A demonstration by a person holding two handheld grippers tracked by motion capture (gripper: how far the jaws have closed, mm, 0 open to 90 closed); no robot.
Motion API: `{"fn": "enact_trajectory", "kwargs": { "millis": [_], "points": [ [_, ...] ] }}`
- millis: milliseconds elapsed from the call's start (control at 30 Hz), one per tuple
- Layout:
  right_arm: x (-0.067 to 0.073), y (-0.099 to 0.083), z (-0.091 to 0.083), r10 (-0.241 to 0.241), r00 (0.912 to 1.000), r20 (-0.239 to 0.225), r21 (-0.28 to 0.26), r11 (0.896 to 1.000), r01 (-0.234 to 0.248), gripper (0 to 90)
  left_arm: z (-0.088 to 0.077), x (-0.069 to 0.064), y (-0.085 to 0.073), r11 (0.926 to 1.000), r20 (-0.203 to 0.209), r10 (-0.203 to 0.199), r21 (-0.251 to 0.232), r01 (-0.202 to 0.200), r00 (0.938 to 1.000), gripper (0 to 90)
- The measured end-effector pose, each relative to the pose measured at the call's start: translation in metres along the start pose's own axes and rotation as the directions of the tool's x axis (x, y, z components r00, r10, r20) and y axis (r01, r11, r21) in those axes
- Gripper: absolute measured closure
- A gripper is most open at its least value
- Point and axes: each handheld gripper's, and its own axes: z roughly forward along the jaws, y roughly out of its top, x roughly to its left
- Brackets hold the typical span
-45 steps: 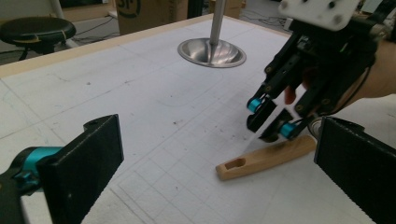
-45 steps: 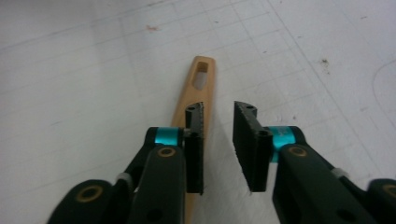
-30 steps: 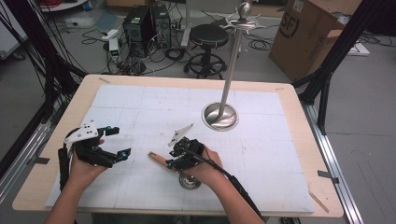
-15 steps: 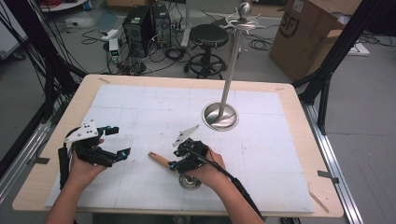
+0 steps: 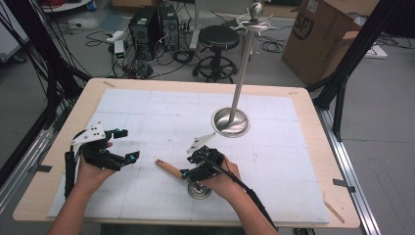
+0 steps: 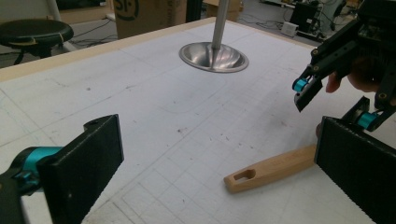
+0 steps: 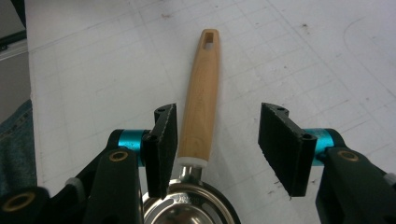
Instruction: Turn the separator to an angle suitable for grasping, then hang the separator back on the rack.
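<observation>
A small metal cup (image 5: 198, 191) with a long wooden handle (image 5: 169, 170) lies on the white gridded mat near the front. My right gripper (image 5: 188, 165) is open and straddles the handle (image 7: 201, 98) where it meets the cup (image 7: 187, 210). The handle lies close to one of its jaws, and I cannot tell whether they touch. My left gripper (image 5: 126, 144) hovers open over the mat's left side, pointing toward the handle (image 6: 271, 168) and the right gripper (image 6: 336, 105), with nothing between its jaws (image 6: 219, 140).
A metal stand with a round dished base (image 5: 230, 122) and a tall pole (image 5: 243, 63) rises mid-table behind the right hand. The base (image 6: 212, 57) also appears in the left gripper view. A stool (image 5: 219, 36), computers (image 5: 149, 24) and a cardboard box (image 5: 320, 34) sit on the floor beyond.
More of the wooden handle now shows to the left of the right gripper, which has shifted slightly toward the cup. The left gripper has barely moved.
</observation>
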Motion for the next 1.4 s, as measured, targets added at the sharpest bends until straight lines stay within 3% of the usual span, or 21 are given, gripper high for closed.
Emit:
{"fn": "enact_trajectory", "kwargs": {
  "millis": [300,533,700,800,933,1400],
  "points": [
    [0.0,0.004,0.004,-0.012,0.9999,-0.009,0.012,1.0,0.012,46.6,0.001,0.001,-0.001,0.9999,-0.002,0.002,0.014,-0.002,1.0,1.9],
    [0.002,0.001,0.011,0.008,0.9998,-0.019,0.034,0.999,-0.007,46.6,0.0,0.004,0.002,0.9999,-0.002,-0.006,-0.01,0.006,1.0,1.9],
    [0.0,0.0,0.011,0.021,0.9996,-0.018,0.038,0.999,-0.02,46.7,0.003,0.005,0.0,0.9999,-0.005,-0.009,0.009,0.009,0.9999,1.9],
    [0.002,-0.004,0.016,0.025,0.9997,-0.008,0.074,0.997,-0.024,47.0,0.004,0.001,0.001,0.9997,-0.004,0.011,0.02,-0.011,0.9999,1.9],
    [0.005,-0.006,0.018,0.027,0.9996,-0.009,0.079,0.997,-0.026,47.0,0.003,0.0,0.001,0.9996,-0.004,0.013,0.025,-0.012,0.9999,1.9],
    [0.006,-0.011,0.027,0.039,0.9992,0.001,0.169,0.985,-0.039,49.6,0.007,0.0,0.0,0.9987,-0.004,0.019,0.048,-0.019,0.9998,1.9]
  ]
}}
